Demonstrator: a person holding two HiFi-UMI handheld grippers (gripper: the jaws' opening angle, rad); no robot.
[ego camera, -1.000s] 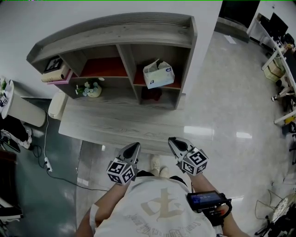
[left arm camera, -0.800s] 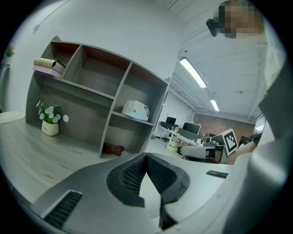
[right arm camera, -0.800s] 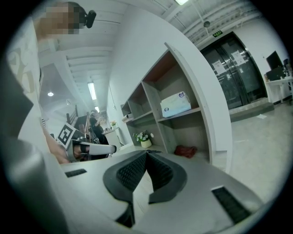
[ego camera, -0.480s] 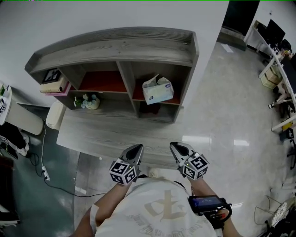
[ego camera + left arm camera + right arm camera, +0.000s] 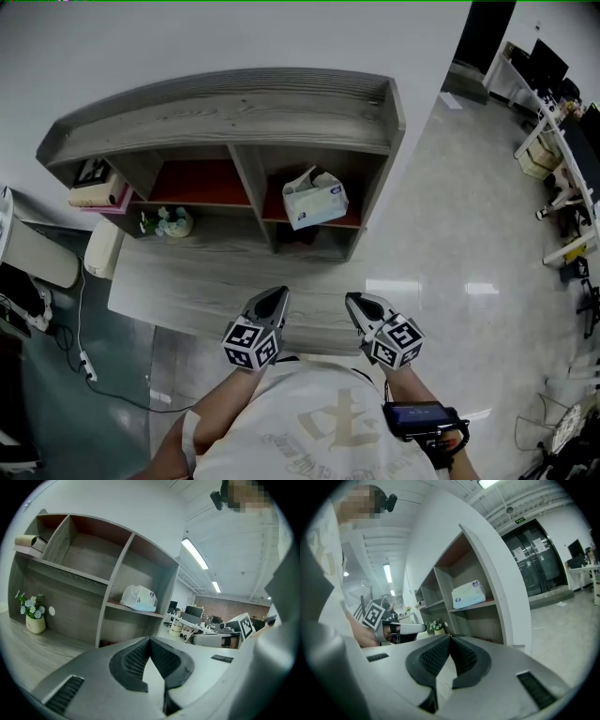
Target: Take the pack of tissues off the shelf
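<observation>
Tissues first. In the head view the pack of tissues sits in the right-hand middle compartment of the shelf, on the red board near the front edge. Both grippers hang low by the person's body, well apart from the shelf. The left gripper and right gripper are both empty.

Left gripper view: the jaws are pressed tight together with nothing between them. The pack is up in that same right compartment. A little flower pot stands at the shelf's lower left.

Right gripper view: same deal, jaws pressed together on nothing. The pack shows side-on, right at the shelf's front edge.

Handling guess: it looks like a soft plastic-wrapped pack, so probably light and squashy, with slick film that could slide between the pads. I'd spread the jaws wide and pinch across the body's narrow width near the middle, not the crinkled top. I can't tell whether that top is loose wrap or a tissue poking out, since it's too small from here.
</observation>
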